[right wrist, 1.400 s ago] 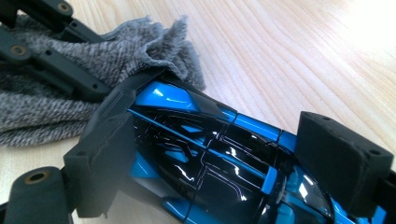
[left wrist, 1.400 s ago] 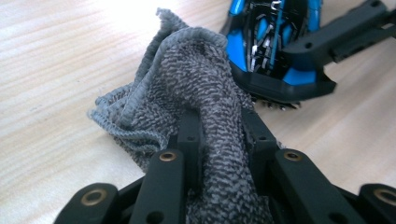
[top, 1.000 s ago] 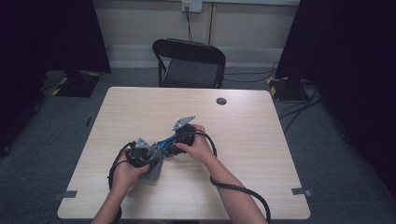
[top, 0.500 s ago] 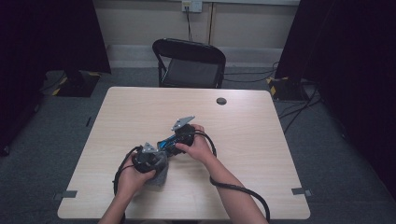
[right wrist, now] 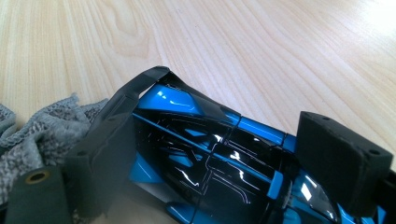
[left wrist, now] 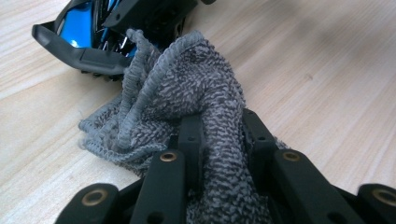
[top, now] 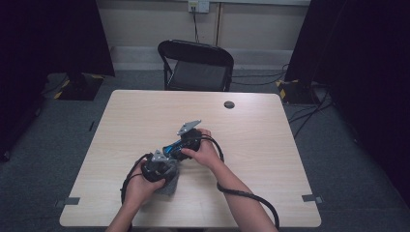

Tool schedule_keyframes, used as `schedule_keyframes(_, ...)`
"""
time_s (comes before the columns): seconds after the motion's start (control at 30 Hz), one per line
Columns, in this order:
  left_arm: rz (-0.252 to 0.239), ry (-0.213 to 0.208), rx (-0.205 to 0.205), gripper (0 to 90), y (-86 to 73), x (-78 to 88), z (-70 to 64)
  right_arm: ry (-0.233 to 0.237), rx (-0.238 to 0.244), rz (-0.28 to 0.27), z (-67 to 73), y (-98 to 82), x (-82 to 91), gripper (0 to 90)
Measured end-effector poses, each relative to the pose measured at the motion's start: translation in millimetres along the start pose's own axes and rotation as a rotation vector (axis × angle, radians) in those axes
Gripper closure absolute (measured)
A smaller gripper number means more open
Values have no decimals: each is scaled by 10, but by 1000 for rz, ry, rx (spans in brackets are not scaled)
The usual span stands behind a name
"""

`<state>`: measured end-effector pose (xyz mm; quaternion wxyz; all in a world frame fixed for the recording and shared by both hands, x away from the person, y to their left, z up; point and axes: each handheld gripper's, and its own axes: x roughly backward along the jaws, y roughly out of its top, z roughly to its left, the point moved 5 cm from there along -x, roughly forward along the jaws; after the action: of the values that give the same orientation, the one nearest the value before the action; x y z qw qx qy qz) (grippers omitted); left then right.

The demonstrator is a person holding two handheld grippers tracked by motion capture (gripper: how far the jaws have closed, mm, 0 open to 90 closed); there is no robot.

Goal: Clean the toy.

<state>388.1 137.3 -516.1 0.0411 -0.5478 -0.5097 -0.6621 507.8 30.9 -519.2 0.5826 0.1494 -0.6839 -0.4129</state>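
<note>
Two grippers are working close together near the table's front: the right gripper is clamping a blue-and-black toy car by its sides, while the left gripper is pinching a bunched grey cloth against the car's tail. It's looking like wiping; next, the cloth needs dragging along the bodywork.
</note>
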Motion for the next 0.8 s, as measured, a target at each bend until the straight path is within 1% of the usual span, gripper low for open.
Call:
schedule_keyframes(0.07,-3,-4,0,736,2,-2,-4,0,0,2,-1,1,0,128)
schedule_keyframes(0.1,-2,-19,-4,737,8,-4,-16,0,0,2,-1,1,0,128)
schedule_keyframes(0.13,-6,-22,-6,737,13,-8,-28,0,0,0,-1,0,0,127)
schedule_keyframes(0.27,-6,-21,-19,737,24,-19,-56,4,0,-1,-6,2,-3,128)
schedule_keyframes(0.3,-8,-33,-20,737,26,-23,-72,5,-1,2,-6,4,-3,128)
schedule_keyframes(0.33,-13,-66,-30,737,33,-31,-109,6,-2,8,-2,8,-4,128)
schedule_keyframes(0.37,-13,-66,-30,736,33,-31,-109,6,-2,8,-2,8,-4,128)
schedule_keyframes(0.4,-20,-86,-39,736,42,-44,-137,5,-1,6,-1,9,-5,128)
schedule_keyframes(0.43,-16,-97,-53,735,50,-49,-156,5,-1,6,0,5,-3,128)
schedule_keyframes(0.47,-16,-101,-59,735,57,-53,-170,5,-1,6,0,5,-3,128)
schedule_keyframes(0.53,-17,-124,-72,735,83,-16,-189,5,-1,6,-1,6,-4,129)
schedule_keyframes(0.57,-17,-124,-72,735,83,-16,-189,5,-1,6,-1,6,-4,129)
schedule_keyframes(0.67,-33,-121,-67,736,114,94,-144,6,-2,7,-1,7,-4,129)
schedule_keyframes(0.7,-33,-121,-67,736,114,94,-144,6,-2,7,-1,7,-4,129)
schedule_keyframes(0.73,-40,-111,-61,736,118,151,-97,7,-3,7,-1,7,-4,129)
schedule_keyframes(0.77,-39,-110,-57,736,115,178,-72,6,-1,6,-2,8,-5,129)
schedule_keyframes(0.8,-39,-110,-57,736,115,178,-72,6,-1,6,-2,8,-5,129)
